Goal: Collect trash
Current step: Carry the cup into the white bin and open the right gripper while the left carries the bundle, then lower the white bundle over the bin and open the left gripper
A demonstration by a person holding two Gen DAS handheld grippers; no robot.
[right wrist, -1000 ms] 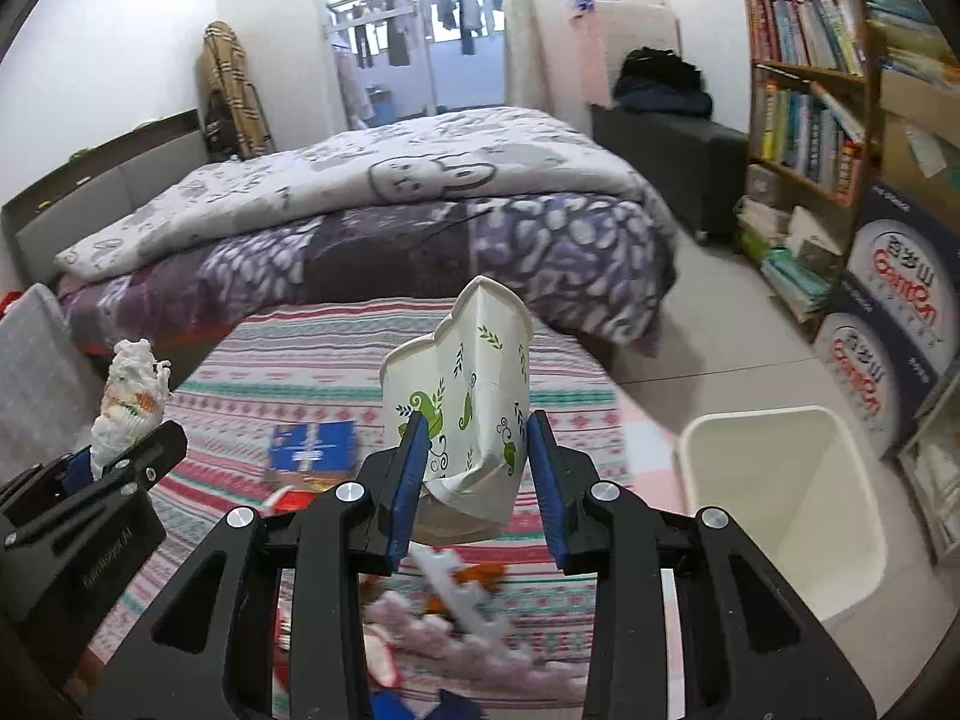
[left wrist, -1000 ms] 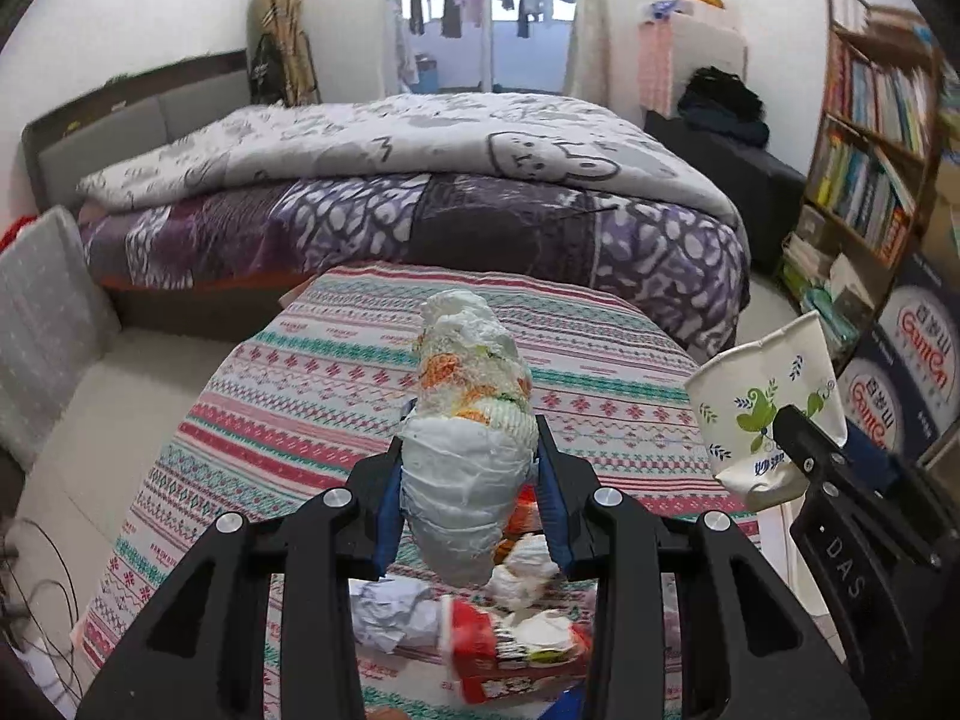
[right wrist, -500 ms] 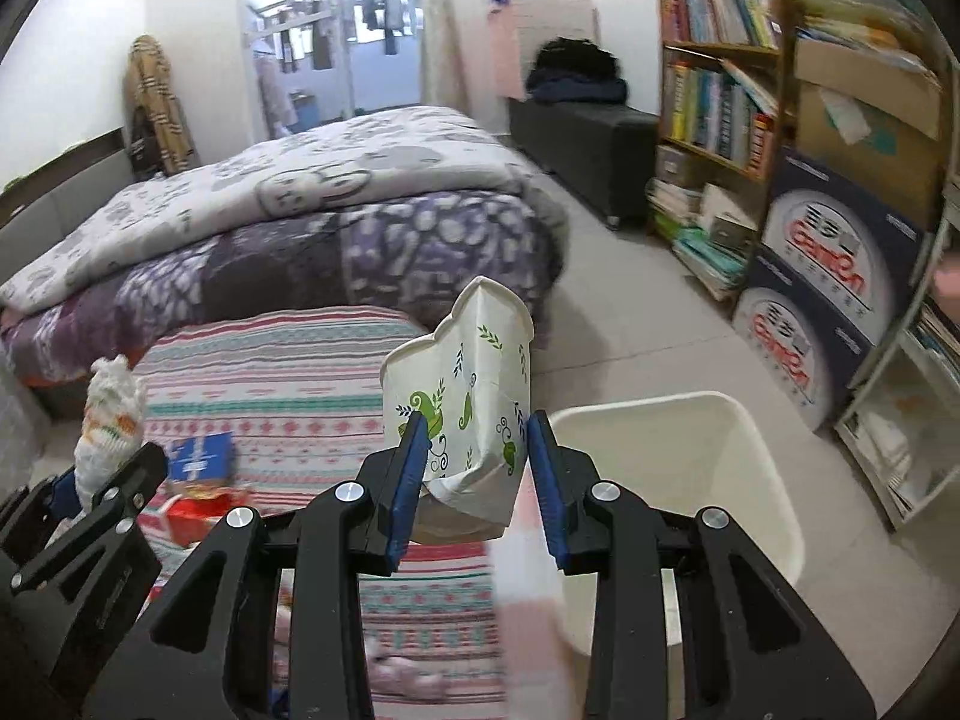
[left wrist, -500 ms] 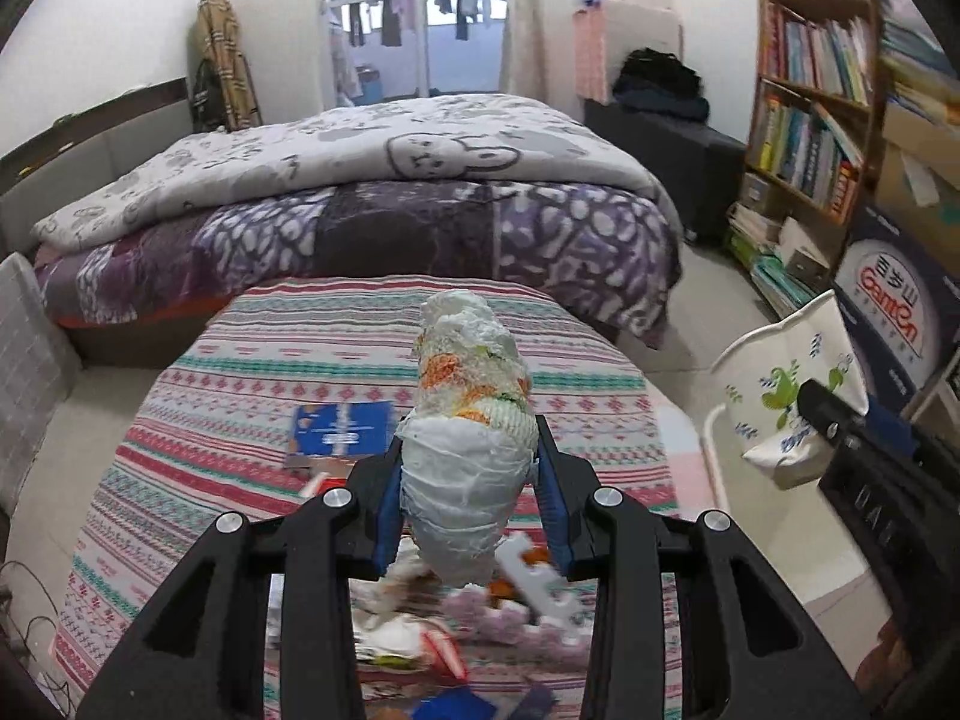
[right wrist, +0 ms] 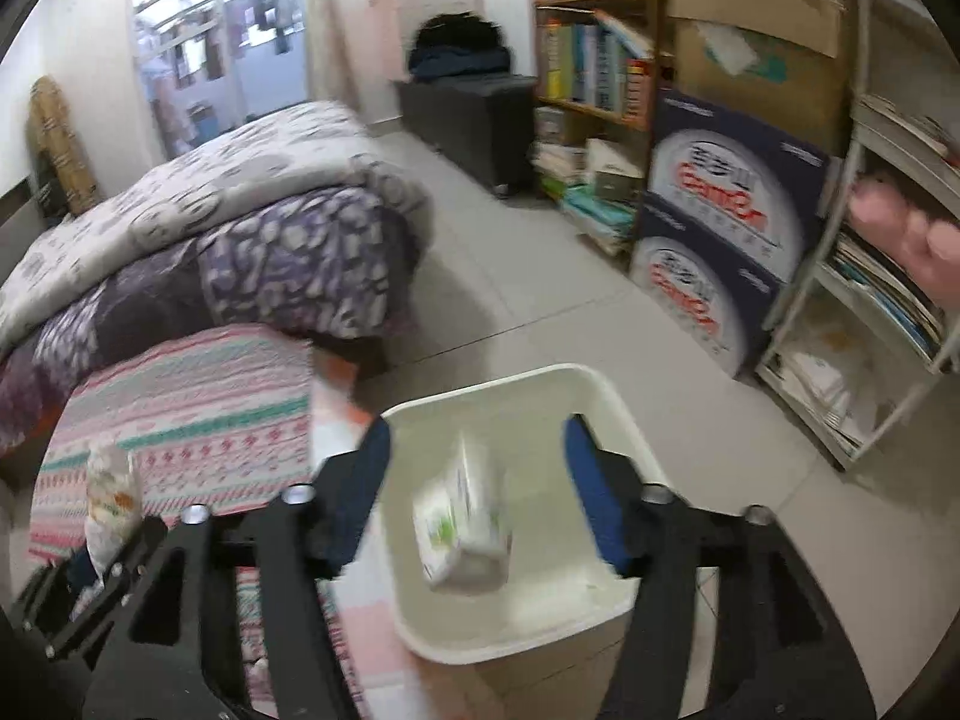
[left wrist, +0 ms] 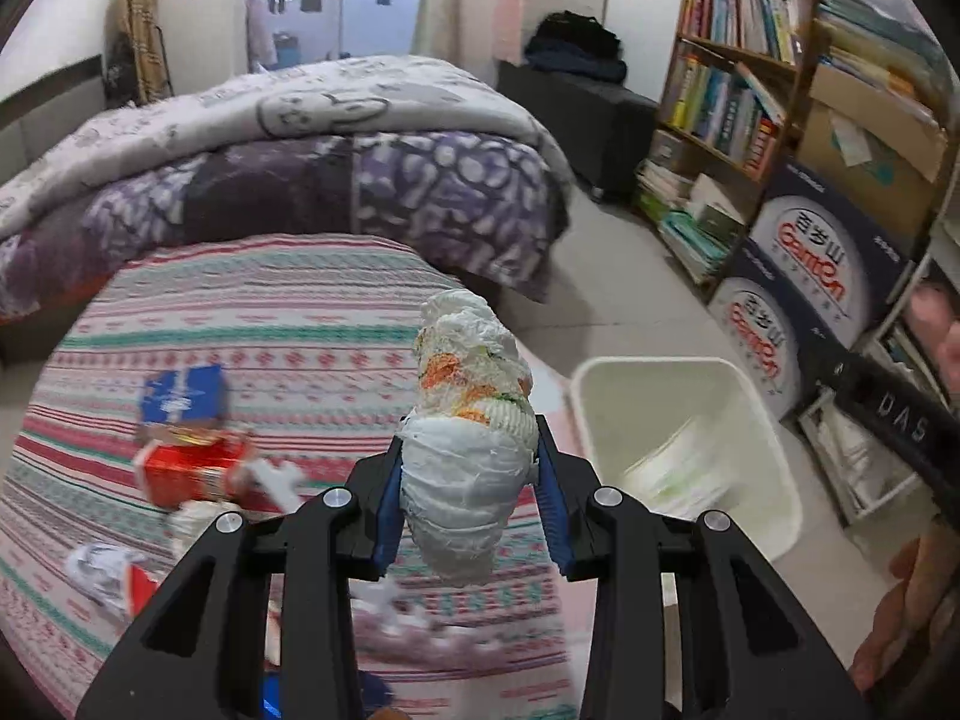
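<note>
A: Entry. Left claw (left wrist: 468, 504) is clamped on a wadded white wrapper (left wrist: 471, 426) with orange and green print; the wad stands upright between the blue pads, centre of the left wrist view.

B: And the right claw (right wrist: 474, 498)?

A: Jaws opening, pads clear of everything. A crumpled paper cup (right wrist: 462, 528) with green leaf print sits blurred between them in the frame, touching neither pad, over the mouth of the white bin (right wrist: 606, 396) at lower centre of the right wrist view.

B: Bin location?

A: On the tiled floor, just beside the striped tabletop (left wrist: 270, 324), lower right of the left wrist view. The cup shows there too as a pale blur inside the bin walls.

B: Remaining litter?

A: On the striped cloth, left of frame: a blue box (left wrist: 183, 399), a red packet (left wrist: 192, 471) touching it from below, and white scraps (left wrist: 99, 564) near the lower left edge. Motion blur; finer detail unreadable.
</note>
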